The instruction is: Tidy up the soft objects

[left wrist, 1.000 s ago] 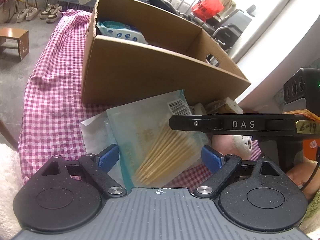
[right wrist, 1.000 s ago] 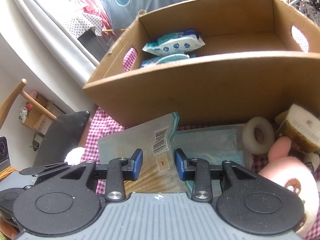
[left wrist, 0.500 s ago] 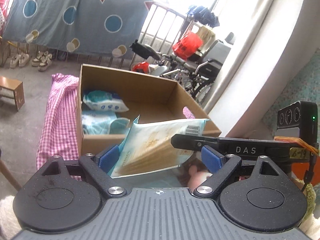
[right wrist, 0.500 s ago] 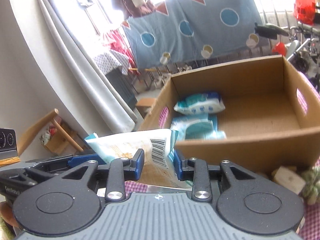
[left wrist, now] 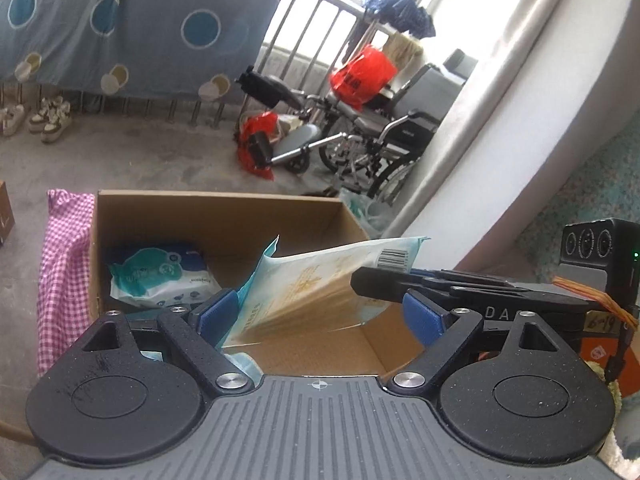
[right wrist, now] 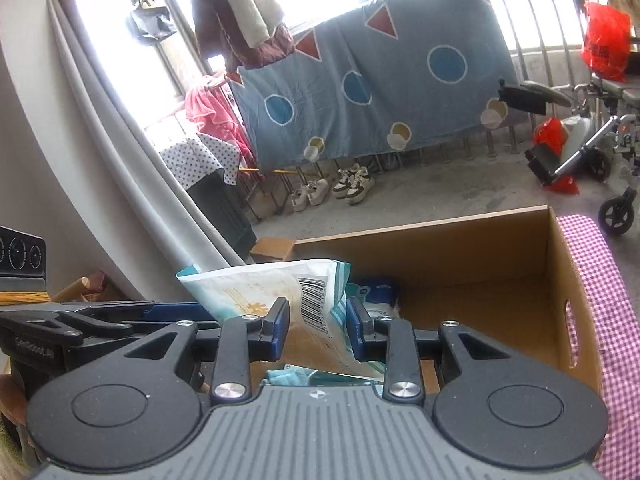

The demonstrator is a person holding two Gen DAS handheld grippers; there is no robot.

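swab pack held, shoes R view only

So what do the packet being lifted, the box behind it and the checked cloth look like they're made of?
Packet: thin glossy plastic film, probably; it creases, shines and carries a printed barcode.
Box: plain brown corrugated cardboard, matte, with a cut-out handle hole.
Checked cloth: woven fabric, likely cotton gingham in pink and white, draping softly over the edge.
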